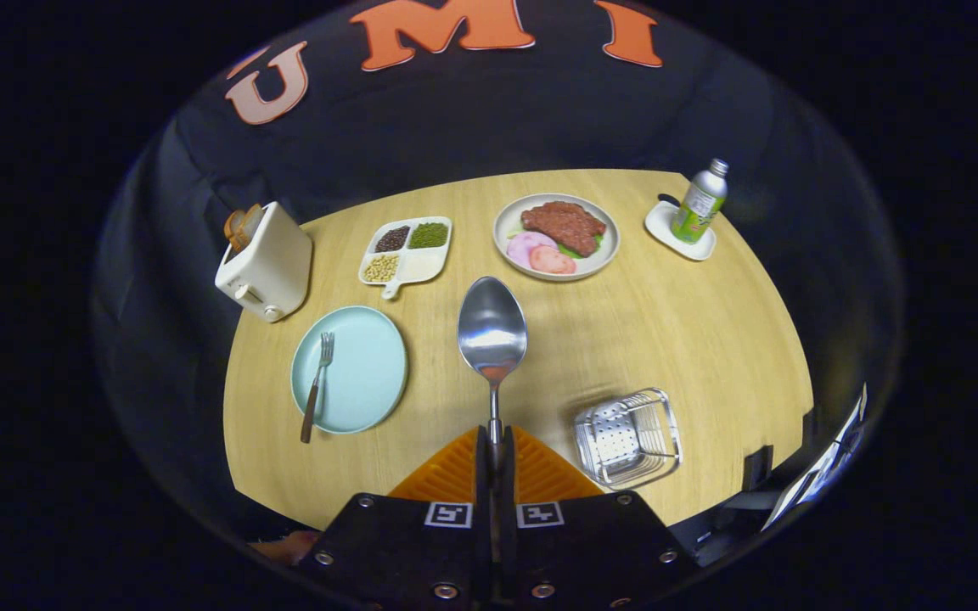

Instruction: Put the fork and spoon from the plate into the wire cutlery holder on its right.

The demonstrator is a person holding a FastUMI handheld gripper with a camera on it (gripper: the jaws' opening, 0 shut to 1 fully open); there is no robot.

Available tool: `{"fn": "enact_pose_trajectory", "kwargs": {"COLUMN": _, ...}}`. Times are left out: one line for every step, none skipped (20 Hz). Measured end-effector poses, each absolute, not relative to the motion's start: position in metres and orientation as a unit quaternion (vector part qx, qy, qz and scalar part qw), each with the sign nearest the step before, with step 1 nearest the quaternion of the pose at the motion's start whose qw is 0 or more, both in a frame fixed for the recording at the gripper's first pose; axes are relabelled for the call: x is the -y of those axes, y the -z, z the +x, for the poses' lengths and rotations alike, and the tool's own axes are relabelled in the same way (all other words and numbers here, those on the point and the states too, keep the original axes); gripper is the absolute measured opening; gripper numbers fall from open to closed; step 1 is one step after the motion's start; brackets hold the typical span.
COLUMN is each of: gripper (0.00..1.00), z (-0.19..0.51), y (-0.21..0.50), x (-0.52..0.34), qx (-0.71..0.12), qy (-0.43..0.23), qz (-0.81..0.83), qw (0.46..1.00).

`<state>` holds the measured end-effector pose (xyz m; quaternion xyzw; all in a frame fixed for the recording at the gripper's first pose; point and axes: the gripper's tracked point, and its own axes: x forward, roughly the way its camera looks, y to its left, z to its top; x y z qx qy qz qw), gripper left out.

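A: Quick one. Where was the tool (496, 450)?

B: We had it up over the table (693, 339), fingers (455, 471) pinched tight on the handle of the spoon (492, 331). The bowl stuck out ahead of the fingers, raised above the table, hollow side facing us.

A: And the holder?

B: The wire cutlery holder (627, 437) sat just off to the right of the fingers, near the table's front edge. We saw nothing in it. The fork (317, 386) lay on the blue plate (362, 373) to the left, tines on the plate, handle end poking over the rim towards us.

A: So the step was carrying the spoon over. How did we want it done?

B: We reckoned a short swing right, then tip the spoon so one end went down into the holder rather than lying flat across the wires. Get it well inside the rim before loosening the fingers, or it could bounce out or catch on the wire.

A: Risks?

B: The grip was only on the thin handle, so we judged the spoon could pivot if swung fast. Slow and steady. The holder looked light too, so a knock might shove it.

A: Anything in the way?

B: No. The toaster (264, 259), the tray of beans (406, 248), the plate of meat (555, 236) and the bottle (699, 204) all stood well beyond, far side of the table.

A: Progress?

B: Neither piece was in yet, fork next.
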<state>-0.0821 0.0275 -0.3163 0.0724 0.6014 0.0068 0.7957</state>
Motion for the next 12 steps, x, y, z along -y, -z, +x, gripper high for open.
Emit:
{"fn": "enact_pose_trajectory", "kwargs": {"gripper": 0.05, "z": -0.088, "y": 0.315, "x": -0.016, "qx": -0.606, "qy": -0.003, "qz": 0.069, "qw": 0.792}}
{"fn": "enact_pose_trajectory", "kwargs": {"gripper": 0.05, "z": -0.095, "y": 0.315, "x": -0.006, "qx": -0.614, "qy": -0.004, "qz": 0.066, "qw": 0.787}}
{"fn": "enact_pose_trajectory", "kwargs": {"gripper": 0.05, "z": -0.100, "y": 0.315, "x": 0.002, "qx": -0.622, "qy": -0.005, "qz": 0.067, "qw": 0.780}}
{"fn": "enact_pose_trajectory", "kwargs": {"gripper": 0.05, "z": -0.106, "y": 0.318, "x": 0.008, "qx": -0.633, "qy": -0.009, "qz": 0.065, "qw": 0.771}}
{"fn": "enact_pose_trajectory", "kwargs": {"gripper": 0.04, "z": -0.112, "y": 0.318, "x": 0.016, "qx": -0.643, "qy": -0.009, "qz": 0.062, "qw": 0.763}}
{"fn": "enact_pose_trajectory", "kwargs": {"gripper": 0.05, "z": -0.118, "y": 0.321, "x": 0.023, "qx": -0.654, "qy": -0.013, "qz": 0.053, "qw": 0.755}}
{"fn": "enact_pose_trajectory", "kwargs": {"gripper": 0.05, "z": -0.124, "y": 0.323, "x": 0.030, "qx": -0.663, "qy": -0.017, "qz": 0.040, "qw": 0.747}}
{"fn": "enact_pose_trajectory", "kwargs": {"gripper": 0.05, "z": -0.128, "y": 0.325, "x": 0.035, "qx": -0.671, "qy": -0.026, "qz": 0.025, "qw": 0.741}}
{"fn": "enact_pose_trajectory", "kwargs": {"gripper": 0.05, "z": -0.134, "y": 0.327, "x": 0.039, "qx": -0.679, "qy": -0.032, "qz": 0.014, "qw": 0.733}}
{"fn": "enact_pose_trajectory", "kwargs": {"gripper": 0.05, "z": -0.135, "y": 0.329, "x": 0.041, "qx": -0.681, "qy": -0.039, "qz": 0.007, "qw": 0.731}}
{"fn": "enact_pose_trajectory", "kwargs": {"gripper": 0.05, "z": -0.139, "y": 0.332, "x": 0.044, "qx": -0.687, "qy": -0.045, "qz": 0.001, "qw": 0.725}}
{"fn": "enact_pose_trajectory", "kwargs": {"gripper": 0.05, "z": -0.146, "y": 0.335, "x": 0.046, "qx": -0.696, "qy": -0.048, "qz": -0.002, "qw": 0.716}}
